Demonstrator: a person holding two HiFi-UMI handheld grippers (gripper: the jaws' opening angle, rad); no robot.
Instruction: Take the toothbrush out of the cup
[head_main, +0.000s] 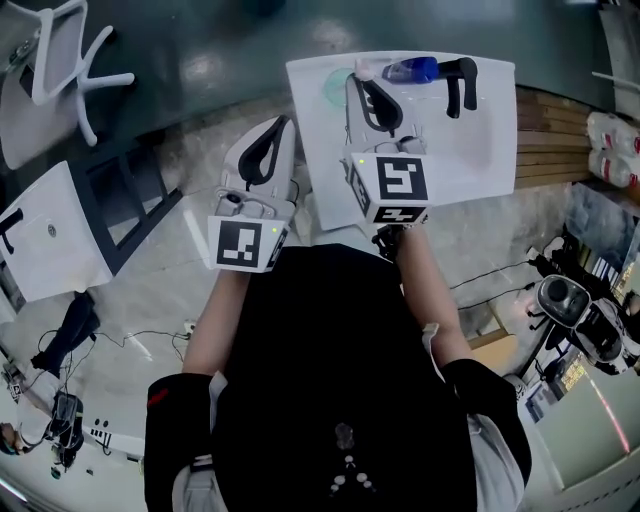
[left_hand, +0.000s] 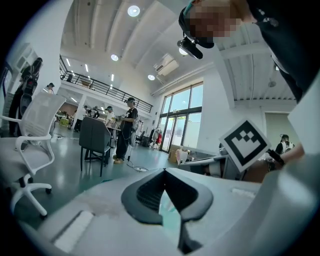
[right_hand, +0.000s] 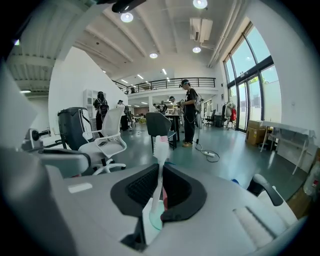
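Right gripper (right_hand: 161, 169) with its jaws clenched on the white handle of the toothbrush (right_hand: 160, 147). The toothbrush stands upright between them, bristle head above the jaw tips and lower end below them, over the pale green cup (right_hand: 157, 220); whether that end has cleared the rim cannot be told. The upright hold presumably keeps the handle in line with the cup's mouth, so that it can lift out without tipping the cup. Left gripper (left_hand: 164, 172), jaws pressed together on nothing, hangs to the left of the right jaws, off the bench's edge, apparently kept clear rather than steadying the cup. The white bench (head_main: 470, 140) lies beneath the right jaws and also bears a blue item (head_main: 412, 70) and a black handle-shaped piece (head_main: 462, 85) to their right. Beyond the jaws is an open hall with a glossy grey-green floor (right_hand: 235, 155), office chairs (right_hand: 107, 142), tall windows (right_hand: 250, 85) and people standing at desks.
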